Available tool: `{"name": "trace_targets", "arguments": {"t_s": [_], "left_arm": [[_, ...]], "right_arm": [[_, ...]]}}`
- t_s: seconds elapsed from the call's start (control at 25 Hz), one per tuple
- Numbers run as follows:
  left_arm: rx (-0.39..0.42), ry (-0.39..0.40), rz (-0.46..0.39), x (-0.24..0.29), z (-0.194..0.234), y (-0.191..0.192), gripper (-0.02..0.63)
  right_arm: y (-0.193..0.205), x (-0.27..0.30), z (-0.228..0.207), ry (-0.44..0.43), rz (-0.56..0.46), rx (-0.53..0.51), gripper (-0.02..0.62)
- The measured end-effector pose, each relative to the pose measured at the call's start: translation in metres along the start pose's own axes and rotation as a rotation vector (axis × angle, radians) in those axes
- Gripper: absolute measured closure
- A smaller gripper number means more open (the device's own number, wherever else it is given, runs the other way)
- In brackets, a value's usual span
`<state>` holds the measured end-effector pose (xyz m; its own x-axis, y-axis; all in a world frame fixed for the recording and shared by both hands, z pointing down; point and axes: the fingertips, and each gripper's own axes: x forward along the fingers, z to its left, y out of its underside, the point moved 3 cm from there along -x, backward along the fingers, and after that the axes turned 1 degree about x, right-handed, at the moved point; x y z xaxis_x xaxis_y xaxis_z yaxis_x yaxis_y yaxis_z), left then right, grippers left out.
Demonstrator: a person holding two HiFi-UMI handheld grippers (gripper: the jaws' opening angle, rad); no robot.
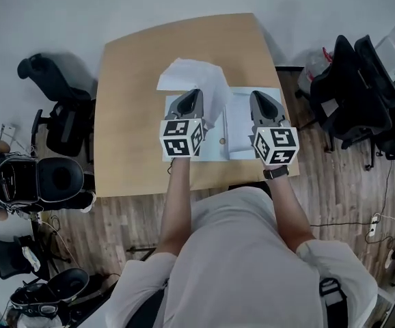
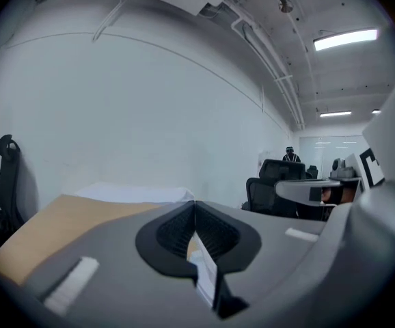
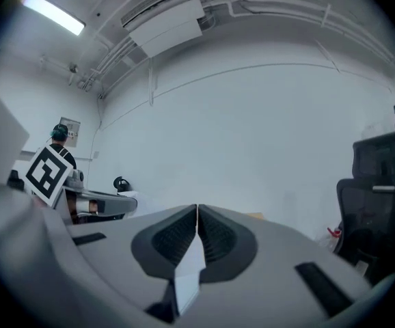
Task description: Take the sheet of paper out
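A white sheet of paper (image 1: 187,79) hangs crumpled above the wooden table (image 1: 126,67), and my left gripper (image 1: 192,93) is shut on its near edge. The left gripper view shows a thin pale sheet edge pinched between the closed jaws of the left gripper (image 2: 195,207), with the sheet of paper (image 2: 132,194) spreading beyond them. My right gripper (image 1: 260,96) is shut on a pale blue folder (image 1: 240,125), which spreads beneath and between both grippers. In the right gripper view, a pale flat edge (image 3: 189,272) sits in the closed jaws of the right gripper (image 3: 197,210). Both grippers are held up off the table, pointing roughly level.
A black office chair (image 1: 57,125) stands left of the table, and more black chairs (image 1: 358,91) stand at the right. Bags and gear (image 1: 20,183) lie on the wooden floor at the lower left. A white wall (image 2: 115,115) lies beyond the table's far edge.
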<state>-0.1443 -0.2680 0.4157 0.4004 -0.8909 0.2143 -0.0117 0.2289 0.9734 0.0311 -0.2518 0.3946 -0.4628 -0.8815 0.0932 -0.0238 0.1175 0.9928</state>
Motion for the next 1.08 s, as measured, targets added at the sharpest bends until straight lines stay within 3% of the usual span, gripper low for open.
{"name": "trace_targets", "arguments": {"t_s": [0.24,0.4,0.64,1.08], "left_arm": [[0.107,-0.005,-0.143,-0.012,-0.030,-0.053,0.595],[0.178,-0.017,-0.161,-0.008,-0.042,-0.062,0.595],[0.178,0.016,-0.154,-0.005,-0.049,-0.059,0.595],[0.103,0.183,-0.058,0.045,-0.068,-0.046,0.595]], "right_arm": [[-0.038,-0.021,-0.002,0.027,-0.075,-0.067,0.583],[-0.053,-0.026,-0.009,0.064,-0.106,-0.089,0.583],[-0.056,-0.034,-0.011,0.090,-0.113,-0.095,0.583],[-0.046,-0.034,-0.045,0.138,-0.075,-0.124,0.583]]}}
